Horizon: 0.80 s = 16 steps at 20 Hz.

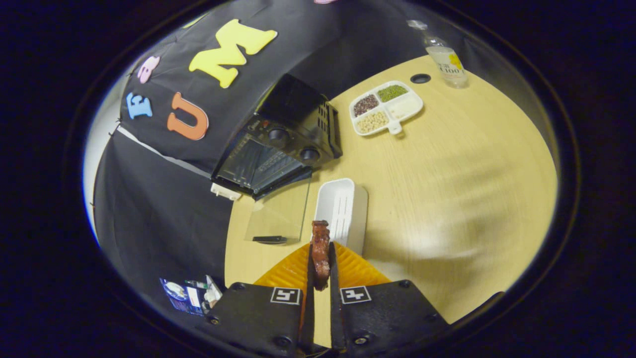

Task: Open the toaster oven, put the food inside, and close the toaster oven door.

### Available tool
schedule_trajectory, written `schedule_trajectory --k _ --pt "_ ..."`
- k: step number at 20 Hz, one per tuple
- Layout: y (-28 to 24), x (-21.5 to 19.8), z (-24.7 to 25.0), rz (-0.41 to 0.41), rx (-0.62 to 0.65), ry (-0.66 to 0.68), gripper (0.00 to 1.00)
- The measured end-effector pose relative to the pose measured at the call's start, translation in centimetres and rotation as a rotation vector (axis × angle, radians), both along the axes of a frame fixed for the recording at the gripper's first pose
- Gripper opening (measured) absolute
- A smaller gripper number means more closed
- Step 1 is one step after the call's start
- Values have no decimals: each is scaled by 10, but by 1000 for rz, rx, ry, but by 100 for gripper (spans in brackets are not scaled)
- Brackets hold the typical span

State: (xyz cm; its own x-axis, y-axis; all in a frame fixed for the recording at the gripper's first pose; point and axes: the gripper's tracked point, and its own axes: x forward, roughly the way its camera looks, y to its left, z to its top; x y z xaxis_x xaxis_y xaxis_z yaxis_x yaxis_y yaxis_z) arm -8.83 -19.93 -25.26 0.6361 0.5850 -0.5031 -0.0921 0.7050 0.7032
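My gripper [320, 258] is shut on a piece of brown food [320, 248], held upright between the two fingers above the wooden table. Just ahead of the fingers lies a white rectangular tray [343, 209]. Beyond it and to the left stands the black toaster oven [283, 144] with its glass door [278, 216] folded down flat toward me, so the inner rack shows. The door's dark handle [269, 239] lies at its near edge, a little left of the fingers.
A white divided dish [386, 107] with beans and grains sits far across the table. A clear bottle [444, 57] stands behind it near a round cable hole [420, 78]. The table's left edge [227, 243] runs beside the oven door; colourful packets [191, 296] lie below it.
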Motion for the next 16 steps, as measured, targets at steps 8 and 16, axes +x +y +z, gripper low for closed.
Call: schedule_trajectory --k 8,16 --pt "109 -10 85 -113 170 -95 16" --pt "212 12 108 -219 233 -140 16"
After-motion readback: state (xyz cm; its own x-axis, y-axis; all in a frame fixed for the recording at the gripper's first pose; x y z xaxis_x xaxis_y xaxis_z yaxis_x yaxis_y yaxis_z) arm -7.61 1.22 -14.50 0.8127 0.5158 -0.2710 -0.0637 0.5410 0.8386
